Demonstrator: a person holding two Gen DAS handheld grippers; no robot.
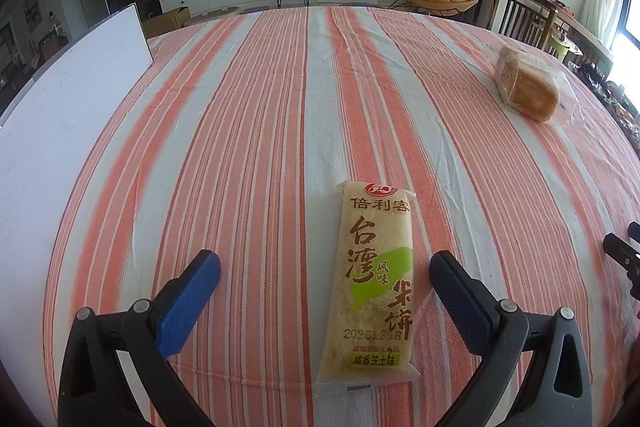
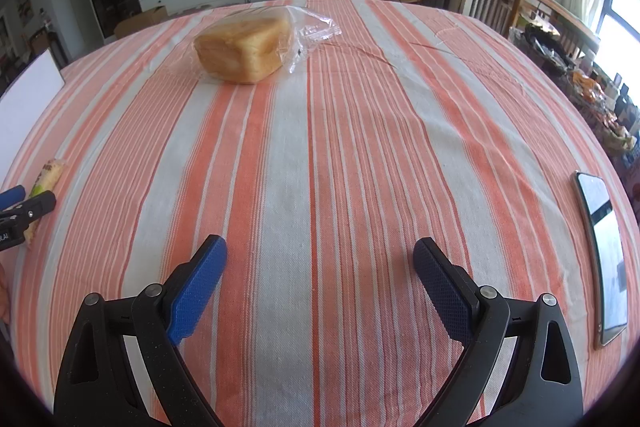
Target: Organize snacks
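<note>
Snacks first: the long pale rice cracker packet with a green patch and brown Chinese lettering (image 1: 370, 283) lies flat on the orange-and-white striped tablecloth (image 1: 240, 147), lengthwise right between the spread fingers of the left gripper (image 1: 325, 269), a bit closer to its right finger, and neither blue pad (image 1: 188, 301) is touching it, so it's let go and just sitting there. The other snack, a golden-brown loaf of bread in a clear plastic bag (image 2: 244, 49), sits well ahead of the right gripper (image 2: 320, 259) and slightly to its left, near the far edge of the table, with the loose end of the bag trailing off to the loaf's right. The right gripper is also spread wide with only bare cloth between its fingers, holding nothing. Off to its right, near the table edge, a slim smartphone with a shiny dark screen (image 2: 604, 259) lies flat. Way over to the left gripper's left there's a white flat board (image 1: 60, 107) resting on the table. In the right wrist view you can just catch the left gripper at the left border, over the cracker packet.
</note>
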